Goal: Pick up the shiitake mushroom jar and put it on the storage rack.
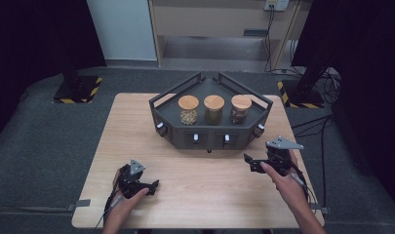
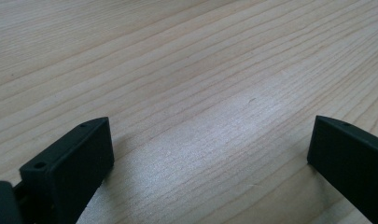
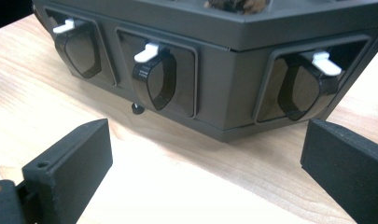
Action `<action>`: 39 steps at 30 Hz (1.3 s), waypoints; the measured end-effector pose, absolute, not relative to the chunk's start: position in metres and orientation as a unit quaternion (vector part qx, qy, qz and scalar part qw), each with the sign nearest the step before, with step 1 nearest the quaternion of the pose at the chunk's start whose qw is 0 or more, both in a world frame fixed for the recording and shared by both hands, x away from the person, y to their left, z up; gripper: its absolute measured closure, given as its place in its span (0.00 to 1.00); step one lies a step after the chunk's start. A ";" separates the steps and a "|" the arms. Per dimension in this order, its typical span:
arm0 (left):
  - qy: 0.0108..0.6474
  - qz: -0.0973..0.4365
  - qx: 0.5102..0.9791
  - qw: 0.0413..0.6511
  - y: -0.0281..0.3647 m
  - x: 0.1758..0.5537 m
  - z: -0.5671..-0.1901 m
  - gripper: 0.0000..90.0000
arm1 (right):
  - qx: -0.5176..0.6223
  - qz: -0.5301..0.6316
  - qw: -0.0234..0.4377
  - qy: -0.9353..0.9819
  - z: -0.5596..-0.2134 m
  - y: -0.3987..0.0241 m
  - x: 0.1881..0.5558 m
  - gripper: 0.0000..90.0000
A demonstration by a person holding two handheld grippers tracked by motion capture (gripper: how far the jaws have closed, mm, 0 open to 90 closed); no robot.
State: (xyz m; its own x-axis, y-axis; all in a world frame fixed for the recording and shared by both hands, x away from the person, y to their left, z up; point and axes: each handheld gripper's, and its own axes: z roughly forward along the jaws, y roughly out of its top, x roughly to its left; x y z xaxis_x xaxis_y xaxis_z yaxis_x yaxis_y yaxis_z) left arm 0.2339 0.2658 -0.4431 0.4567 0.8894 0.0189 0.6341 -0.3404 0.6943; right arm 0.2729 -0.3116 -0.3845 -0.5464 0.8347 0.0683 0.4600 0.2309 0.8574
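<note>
Both grippers wide apart, holding nothing.
The dark angular metal rack stands just beyond the right gripper; the left gripper rests well nearer, over the pale wooden table.

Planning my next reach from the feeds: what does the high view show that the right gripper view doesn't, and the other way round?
High view alone: three wooden-lidded jars standing in a row in the dark tray, and the left gripper low over the table. Right gripper view alone: close detail of the tray's front knobs with white levers. Both: tray, wooden tabletop, and the right gripper, its jaws apart.
</note>
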 end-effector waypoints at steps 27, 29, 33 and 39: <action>0.481 0.203 0.793 0.315 0.266 0.234 -0.443 0.00 | 0.431 0.437 0.186 0.767 -0.413 -0.309 0.263 0.02; 0.481 0.203 0.793 0.315 0.266 0.234 -0.443 0.00 | 0.432 0.437 0.185 0.767 -0.415 -0.309 0.262 0.03; 0.481 0.203 0.793 0.315 0.266 0.234 -0.443 0.00 | 0.432 0.437 0.186 0.767 -0.418 -0.309 0.261 0.02; 0.482 0.202 0.791 0.316 0.265 0.234 -0.443 0.00 | 0.430 0.439 0.186 0.767 -0.421 -0.308 0.258 0.02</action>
